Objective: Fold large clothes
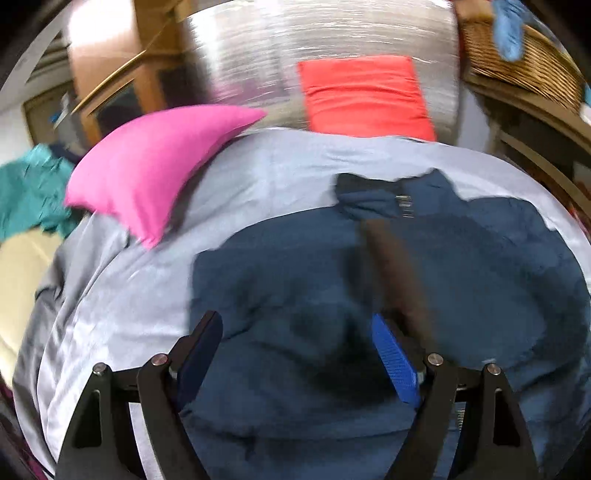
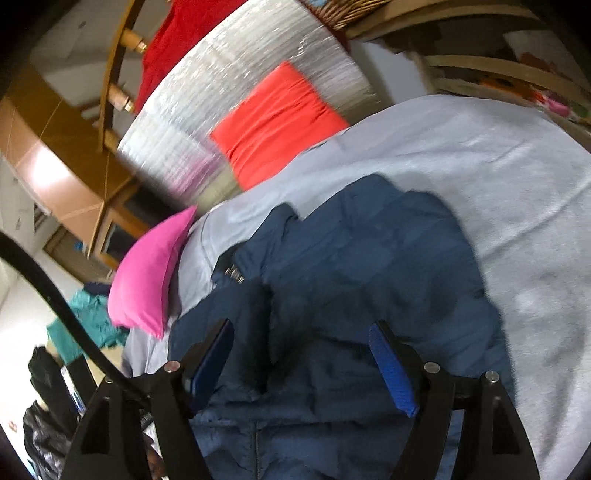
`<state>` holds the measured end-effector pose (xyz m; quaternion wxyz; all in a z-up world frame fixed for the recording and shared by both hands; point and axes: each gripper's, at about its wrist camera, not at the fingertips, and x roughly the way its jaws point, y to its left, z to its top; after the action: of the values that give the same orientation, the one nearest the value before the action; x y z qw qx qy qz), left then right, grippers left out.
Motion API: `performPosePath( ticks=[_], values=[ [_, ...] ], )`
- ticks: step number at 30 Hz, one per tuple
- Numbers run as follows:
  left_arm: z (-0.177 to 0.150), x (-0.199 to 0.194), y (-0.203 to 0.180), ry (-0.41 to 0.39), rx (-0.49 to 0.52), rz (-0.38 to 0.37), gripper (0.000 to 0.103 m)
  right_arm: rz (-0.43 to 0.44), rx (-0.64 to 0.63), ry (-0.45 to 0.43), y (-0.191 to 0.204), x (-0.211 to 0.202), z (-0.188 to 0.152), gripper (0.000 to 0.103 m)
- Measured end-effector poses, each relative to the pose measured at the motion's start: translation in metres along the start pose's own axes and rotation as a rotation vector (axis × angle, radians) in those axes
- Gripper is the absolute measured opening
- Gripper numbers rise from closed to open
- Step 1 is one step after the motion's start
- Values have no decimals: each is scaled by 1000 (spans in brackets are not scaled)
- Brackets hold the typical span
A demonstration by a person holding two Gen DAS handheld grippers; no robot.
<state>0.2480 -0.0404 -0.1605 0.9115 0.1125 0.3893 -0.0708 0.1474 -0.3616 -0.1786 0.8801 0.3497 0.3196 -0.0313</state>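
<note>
Left gripper (image 1: pixel 297 354): nearest the lens in the left wrist view, jaws wide apart with nothing clamped; it hangs above the jacket's lower part.
Right gripper (image 2: pixel 301 360): nearest the lens in the right wrist view, jaws likewise wide apart and empty, over the jacket's rumpled near end.
Jacket (image 1: pixel 369 295): dark navy, quilted, lying spread on the bed; its collar (image 1: pixel 373 195) points to the far side, with a small label beside it. In the right wrist view the jacket (image 2: pixel 369 277) shows folds and a centre seam running toward the lens.
Dark band (image 1: pixel 399 273): a blurred brownish strip crossing the jacket from collar toward the left gripper; what it is cannot be told.
Bed (image 1: pixel 147 295): covered by a pale grey sheet, the jacket resting on it.
Pink pillow (image 1: pixel 147 166): on the bed, left of the jacket's collar, apart from the jacket.
Red cushion (image 1: pixel 365 96): beyond the jacket, leaning on a shiny silver headboard (image 1: pixel 258 55).
Teal cloth (image 1: pixel 29 192): off the bed's edge, left of the pink pillow.
Basket (image 1: pixel 524 62): wicker, far right of the jacket, a blue cloth (image 1: pixel 509 29) hanging over it.
Red garment (image 2: pixel 173 40): hung above the headboard, far from the jacket.
</note>
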Motion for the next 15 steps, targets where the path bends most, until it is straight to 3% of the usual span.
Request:
performPosePath(
  ticks=[3,5,10,15],
  values=[
    [6,-4,-28,-30,63,-3,83,-3,26,-32,-16,-15,10,79],
    [14,-9,-48,-61,78,-60,83,-11,34,-57,-25,-25,15,79],
    [25,-39,-100,-146,81,-280,83,-39,80,-107,-60,-56,32,79],
    [19,-77,-153,-186,188,-527,83,-44,132,-150,-86,-77,46,79]
  ],
)
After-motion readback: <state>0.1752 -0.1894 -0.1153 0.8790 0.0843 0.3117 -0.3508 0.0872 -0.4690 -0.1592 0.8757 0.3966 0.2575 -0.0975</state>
